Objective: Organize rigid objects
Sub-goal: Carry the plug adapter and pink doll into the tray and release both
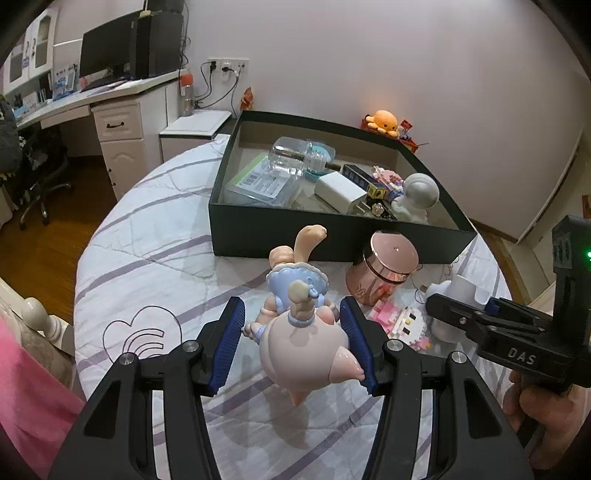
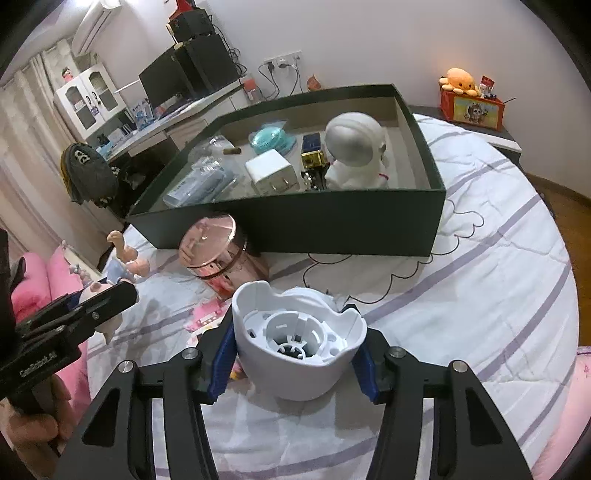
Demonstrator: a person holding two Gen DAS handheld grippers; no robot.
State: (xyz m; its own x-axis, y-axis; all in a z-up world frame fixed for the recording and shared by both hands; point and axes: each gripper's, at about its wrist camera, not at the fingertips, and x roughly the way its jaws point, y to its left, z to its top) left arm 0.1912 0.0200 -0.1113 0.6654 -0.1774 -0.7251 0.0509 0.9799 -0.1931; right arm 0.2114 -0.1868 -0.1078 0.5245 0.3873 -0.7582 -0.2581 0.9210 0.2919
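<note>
Grippers both hold toys — left gripper (image 1: 291,341) pinches a pink doll (image 1: 295,332), right gripper (image 2: 295,354) squeezes a white shell (image 2: 295,347) — near the dark box (image 1: 280,236).

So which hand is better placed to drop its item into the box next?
Probably the left: its gripper holds the pink doll figure lifted, facing the dark box. The right gripper brackets the white plastic shell low on the bedspread.

White walls (image 1: 369,55); wooden floor (image 1: 55,240); white desk (image 1: 122,122) with monitor (image 1: 107,51); wall air-conditioner (image 2: 96,22).
</note>
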